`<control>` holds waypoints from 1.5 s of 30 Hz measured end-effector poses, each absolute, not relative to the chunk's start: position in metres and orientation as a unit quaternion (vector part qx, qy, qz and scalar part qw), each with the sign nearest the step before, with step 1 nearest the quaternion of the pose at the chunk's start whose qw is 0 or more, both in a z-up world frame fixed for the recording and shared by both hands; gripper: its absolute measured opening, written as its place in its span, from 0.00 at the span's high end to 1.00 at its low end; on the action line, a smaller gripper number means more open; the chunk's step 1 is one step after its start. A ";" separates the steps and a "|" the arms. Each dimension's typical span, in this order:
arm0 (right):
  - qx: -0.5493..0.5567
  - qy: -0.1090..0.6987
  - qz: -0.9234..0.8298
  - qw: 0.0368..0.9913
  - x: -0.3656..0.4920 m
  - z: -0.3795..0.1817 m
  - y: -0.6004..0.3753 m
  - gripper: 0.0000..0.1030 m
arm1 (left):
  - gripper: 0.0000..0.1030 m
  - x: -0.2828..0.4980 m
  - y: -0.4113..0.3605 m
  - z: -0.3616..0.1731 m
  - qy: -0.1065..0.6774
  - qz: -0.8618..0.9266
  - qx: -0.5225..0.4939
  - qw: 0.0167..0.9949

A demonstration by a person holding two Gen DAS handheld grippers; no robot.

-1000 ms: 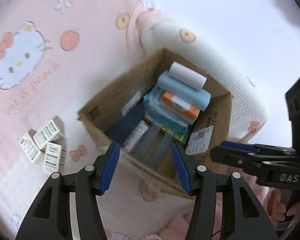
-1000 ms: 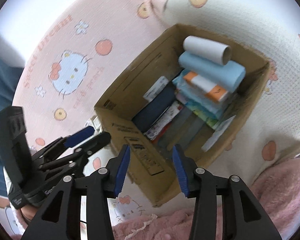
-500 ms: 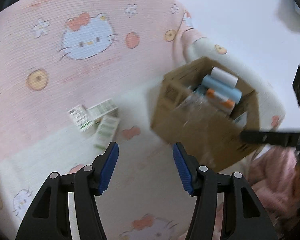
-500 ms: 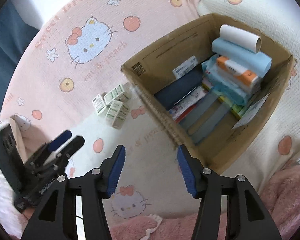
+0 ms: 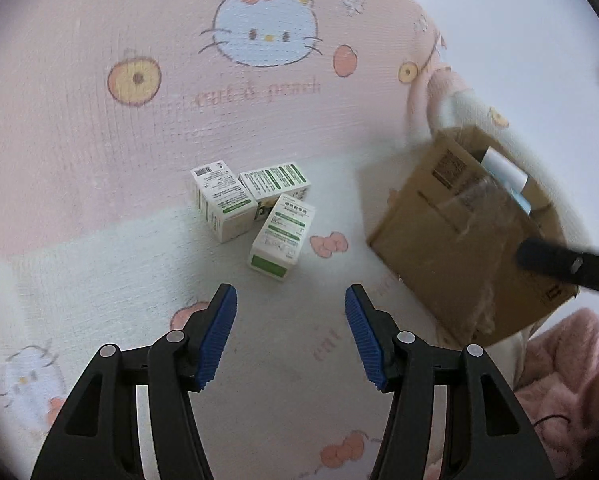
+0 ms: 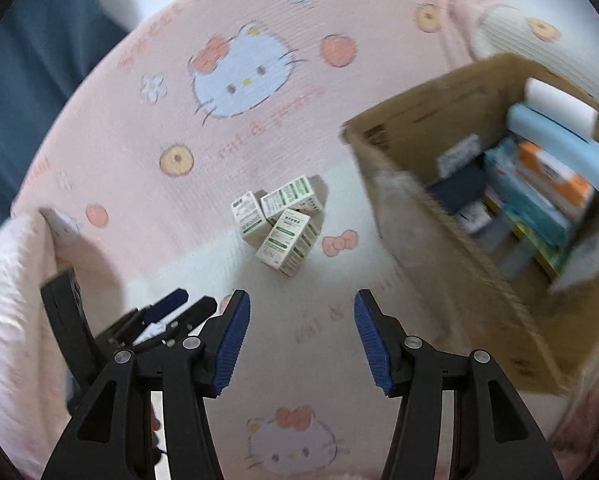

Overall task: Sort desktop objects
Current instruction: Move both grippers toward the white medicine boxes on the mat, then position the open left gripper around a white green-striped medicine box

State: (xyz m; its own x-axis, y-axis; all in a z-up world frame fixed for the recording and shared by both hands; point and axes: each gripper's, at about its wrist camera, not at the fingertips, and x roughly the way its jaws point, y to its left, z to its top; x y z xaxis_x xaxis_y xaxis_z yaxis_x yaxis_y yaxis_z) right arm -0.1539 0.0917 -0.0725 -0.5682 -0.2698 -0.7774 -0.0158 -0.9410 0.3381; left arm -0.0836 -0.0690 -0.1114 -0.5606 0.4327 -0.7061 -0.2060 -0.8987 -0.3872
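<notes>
Three small white-and-green boxes lie in a cluster on the pink cat-print blanket; they also show in the right wrist view. My left gripper is open and empty, a short way in front of the nearest box. My right gripper is open and empty, also short of the boxes. A cardboard box stands to the right, filled with packets and rolls. The left gripper also shows in the right wrist view.
The cardboard box wall rises close to the right of both grippers. A fluffy pink cloth lies at the lower right. The blanket's folded edge is at the left. A dark blue surface lies beyond the blanket.
Both grippers have swung left, away from above the cardboard box and toward the three small boxes, which now sit centred ahead. Both stay open and empty.
</notes>
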 end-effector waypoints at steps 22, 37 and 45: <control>0.530 -0.067 -0.843 0.061 -0.273 -0.228 0.017 0.89 | 0.92 -0.187 -0.080 -0.207 -0.167 0.850 -0.468 0.174; 0.519 -0.077 -0.843 0.119 -0.241 -0.240 0.029 0.89 | 0.96 -0.154 -0.073 -0.197 -0.178 0.836 -0.470 0.222; 0.525 -0.056 -0.833 0.168 -0.193 -0.219 0.010 0.89 | 0.96 -0.095 -0.092 -0.208 -0.155 0.825 -0.506 0.199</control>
